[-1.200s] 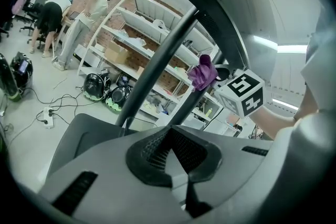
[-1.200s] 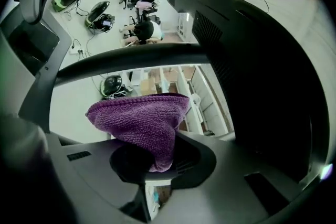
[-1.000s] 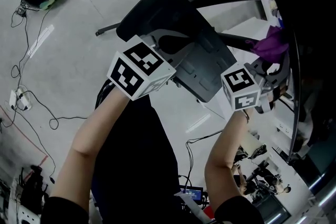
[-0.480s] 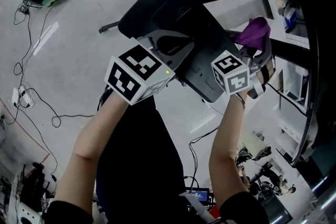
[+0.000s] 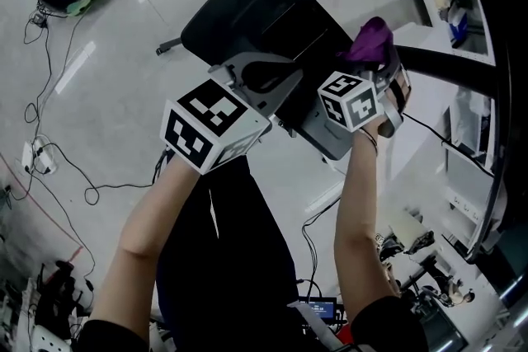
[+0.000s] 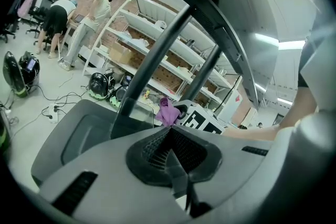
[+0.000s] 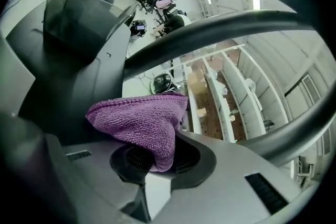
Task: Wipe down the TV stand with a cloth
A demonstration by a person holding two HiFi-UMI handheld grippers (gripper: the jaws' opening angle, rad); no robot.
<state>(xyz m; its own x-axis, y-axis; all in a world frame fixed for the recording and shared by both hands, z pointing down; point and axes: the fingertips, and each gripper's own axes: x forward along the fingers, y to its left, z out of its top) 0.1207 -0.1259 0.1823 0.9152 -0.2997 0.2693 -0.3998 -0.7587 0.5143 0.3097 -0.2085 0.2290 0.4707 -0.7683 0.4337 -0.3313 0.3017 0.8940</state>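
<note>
My right tongs (image 7: 157, 159) are clamped on the purple cloth (image 7: 139, 120), up near the TV stand (image 5: 247, 4) and its black pole. Left tongs (image 6: 169, 134) are pinched together on nothing.

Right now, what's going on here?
A person is working at the black TV stand with a handheld tool in each hand. The right tool is clamped on a purple cloth, held up beside the stand's curved pole; contact isn't clear. The left tool is shut and empty, near the base.
</note>
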